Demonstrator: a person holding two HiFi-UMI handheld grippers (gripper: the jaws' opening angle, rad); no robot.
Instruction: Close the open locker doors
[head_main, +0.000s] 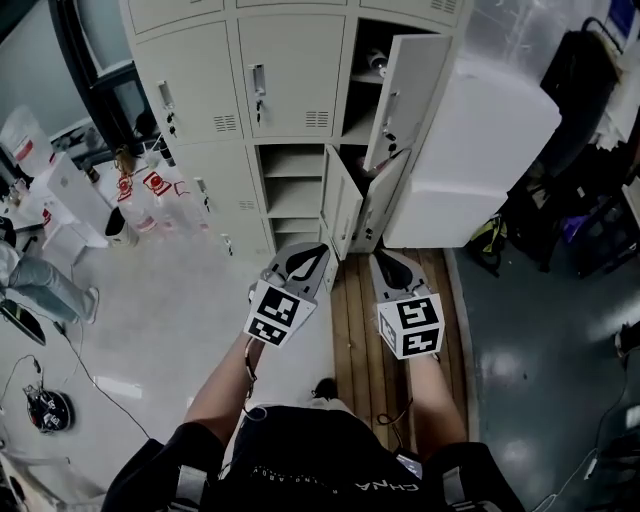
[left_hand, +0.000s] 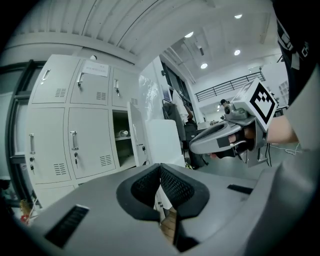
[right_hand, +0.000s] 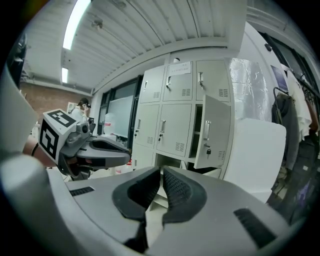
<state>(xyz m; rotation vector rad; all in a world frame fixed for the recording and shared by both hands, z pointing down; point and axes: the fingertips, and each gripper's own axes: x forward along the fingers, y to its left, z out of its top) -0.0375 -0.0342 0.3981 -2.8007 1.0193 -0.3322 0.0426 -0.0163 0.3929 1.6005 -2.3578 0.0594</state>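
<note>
We held the left gripper (head_main: 318, 250) and the right gripper (head_main: 380, 258) closed and empty. Ahead of them the upper door (head_main: 405, 95) and the lower door (head_main: 345, 205) stood open. Pushing one shut was probably next.

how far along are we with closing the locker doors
Done: nothing visible; the upper right door and the lower door below it stand open. In hand: left gripper and right gripper, shut and empty, point at the lockers, short of them. Left: shutting the open doors.
</note>
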